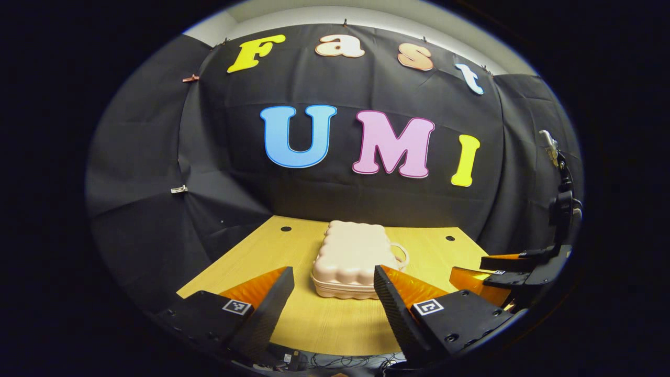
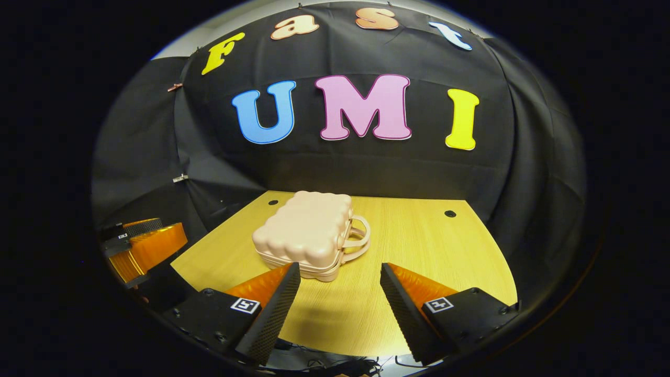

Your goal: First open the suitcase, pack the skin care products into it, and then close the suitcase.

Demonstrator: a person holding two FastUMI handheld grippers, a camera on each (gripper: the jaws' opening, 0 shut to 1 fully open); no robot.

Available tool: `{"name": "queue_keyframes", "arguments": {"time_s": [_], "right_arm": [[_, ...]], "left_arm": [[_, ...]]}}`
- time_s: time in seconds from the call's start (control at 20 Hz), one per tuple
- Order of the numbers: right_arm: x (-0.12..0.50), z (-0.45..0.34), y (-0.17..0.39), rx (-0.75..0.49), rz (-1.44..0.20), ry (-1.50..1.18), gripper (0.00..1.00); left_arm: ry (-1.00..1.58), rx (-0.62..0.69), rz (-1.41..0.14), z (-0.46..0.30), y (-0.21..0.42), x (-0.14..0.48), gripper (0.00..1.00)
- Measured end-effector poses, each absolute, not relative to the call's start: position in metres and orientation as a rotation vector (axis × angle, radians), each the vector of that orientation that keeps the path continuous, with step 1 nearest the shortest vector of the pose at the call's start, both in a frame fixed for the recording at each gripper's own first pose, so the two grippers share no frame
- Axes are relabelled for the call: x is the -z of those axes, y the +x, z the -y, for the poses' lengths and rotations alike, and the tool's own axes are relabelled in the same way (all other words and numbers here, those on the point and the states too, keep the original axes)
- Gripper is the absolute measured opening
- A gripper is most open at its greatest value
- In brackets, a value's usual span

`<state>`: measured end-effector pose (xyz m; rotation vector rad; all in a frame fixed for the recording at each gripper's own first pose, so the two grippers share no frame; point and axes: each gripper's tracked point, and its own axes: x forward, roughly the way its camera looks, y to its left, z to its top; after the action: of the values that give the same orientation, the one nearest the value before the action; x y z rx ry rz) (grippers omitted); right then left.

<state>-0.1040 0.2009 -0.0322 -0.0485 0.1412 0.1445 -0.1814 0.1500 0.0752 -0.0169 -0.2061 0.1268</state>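
Black cloth walls close round a light wood desk [image 1: 335,324] w/ two small dark holes near its back edge, one left [image 1: 285,229], one right [image 1: 450,238]. Left gripper view, going left to right: left tool [image 1: 334,277] hangs low over the desk's near edge, fingers [image 1: 272,298] spread well apart, nothing between them but bare desk; straight ahead, about mid-desk, the suitcase [image 1: 349,256] lies flat, lid closed, pale pink w/ a bumpy shell, its handle [image 1: 400,255] sticking out on the right side; further right, at the desk's right edge, the right tool [image 1: 489,267] pokes in, fingers also apart, w/ a dark mount and cable rising behind it. Right gripper view, left to right: left tool [image 2: 133,246] sits at the far left just off the desk edge; suitcase [image 2: 303,230] lies a bit left of centre, closed, handles [image 2: 358,238] pointing right, seam round the side visible; right tool [image 2: 340,283] at the bottom, fingers [image 2: 403,298] wide apart, gripping nothing, the suitcase's near corner just ahead of its left finger but not touching. Some cables [image 2: 324,361] show below the desk's near edge. Rest of desk right of the suitcase is plain wood.
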Motion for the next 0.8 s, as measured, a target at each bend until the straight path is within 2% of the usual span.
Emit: {"name": "queue_keyframes", "arguments": {"time_s": [0.8], "right_arm": [[0.0345, -0.2105, -0.1069, -0.173, -0.153, -0.068, 0.98]], "left_arm": [[-0.004, -0.139, 0.209, -0.1546, -0.1858, -0.0731, 0.96]]}}
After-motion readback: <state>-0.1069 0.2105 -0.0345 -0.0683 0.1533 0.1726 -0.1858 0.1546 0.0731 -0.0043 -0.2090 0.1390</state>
